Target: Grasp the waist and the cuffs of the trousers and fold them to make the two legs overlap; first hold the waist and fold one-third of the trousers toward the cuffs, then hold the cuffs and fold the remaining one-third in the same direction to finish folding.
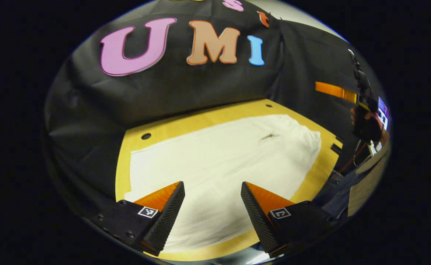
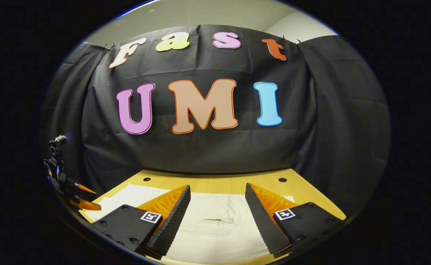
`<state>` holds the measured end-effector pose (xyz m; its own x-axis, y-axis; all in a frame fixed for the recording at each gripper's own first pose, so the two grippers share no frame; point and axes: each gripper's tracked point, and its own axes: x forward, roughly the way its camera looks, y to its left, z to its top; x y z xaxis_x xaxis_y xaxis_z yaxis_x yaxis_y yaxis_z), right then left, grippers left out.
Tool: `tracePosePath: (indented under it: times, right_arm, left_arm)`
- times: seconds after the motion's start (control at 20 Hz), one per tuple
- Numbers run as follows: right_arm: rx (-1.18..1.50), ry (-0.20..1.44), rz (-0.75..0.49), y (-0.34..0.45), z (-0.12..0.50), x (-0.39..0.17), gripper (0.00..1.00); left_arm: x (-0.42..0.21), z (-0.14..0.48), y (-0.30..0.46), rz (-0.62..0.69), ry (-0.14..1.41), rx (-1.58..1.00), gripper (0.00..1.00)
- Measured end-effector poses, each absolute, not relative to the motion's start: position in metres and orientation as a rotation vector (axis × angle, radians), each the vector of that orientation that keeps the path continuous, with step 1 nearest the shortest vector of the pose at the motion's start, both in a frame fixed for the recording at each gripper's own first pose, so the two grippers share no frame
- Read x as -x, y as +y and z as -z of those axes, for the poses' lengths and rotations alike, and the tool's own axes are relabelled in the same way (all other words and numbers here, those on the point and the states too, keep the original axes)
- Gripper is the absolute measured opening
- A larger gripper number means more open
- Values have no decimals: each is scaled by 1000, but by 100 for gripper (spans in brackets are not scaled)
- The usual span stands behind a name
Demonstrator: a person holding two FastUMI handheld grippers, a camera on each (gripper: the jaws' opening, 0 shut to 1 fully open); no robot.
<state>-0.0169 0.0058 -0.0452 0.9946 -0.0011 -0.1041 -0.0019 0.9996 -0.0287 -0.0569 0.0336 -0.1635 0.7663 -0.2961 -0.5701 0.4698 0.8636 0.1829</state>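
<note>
Nearest in the left gripper view, the left tool hangs above the desk with its jaws wide apart and nothing between them. Just past its fingertips lie the white trousers, spread flat on the wooden desk and covering most of its top. A small dark mark shows on the cloth toward the far side; which end is the waist and which the cuffs cannot be told from here.

In the right gripper view, the right tool is likewise wide open and empty, held over the near part of the trousers, where a shallow crease runs across the fabric. The left tool shows farther off at the left edge, above the corner of the desk.

Behind the desk rises the black cloth wall.

Judging by how the cloth lies, no fold has been made: neither tool touches the trousers, and the leg overlap and both one-third folds all appear left to do.
</note>
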Motion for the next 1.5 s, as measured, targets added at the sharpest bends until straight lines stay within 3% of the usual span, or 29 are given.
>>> tracePosePath:
  times: [0.1, 0.15, 0.55, 0.8, 0.85, 0.9, 1.5]
  right_arm:
    - [38, 120, 10, 4, 52, 21, 91]
    - [44, 128, 16, 3, 55, 22, 96]
    - [83, 176, 52, 0, 76, 32, 96]
    - [97, 216, 71, -6, 91, 37, 96]
    - [103, 221, 72, -6, 92, 38, 91]
    - [108, 226, 72, -8, 94, 38, 95]
    - [123, 302, 27, -10, 122, 24, 93]
  left_arm:
    - [72, 187, 40, 498, 660, -381, 94]
    - [82, 196, 43, 538, 715, -420, 94]
    - [144, 263, 96, 777, 1059, -772, 93]
    - [150, 273, 110, 822, 1130, -859, 93]
    - [152, 273, 112, 827, 1141, -869, 93]
    - [152, 272, 113, 832, 1149, -879, 93]
    - [154, 276, 129, 842, 1203, -982, 86]
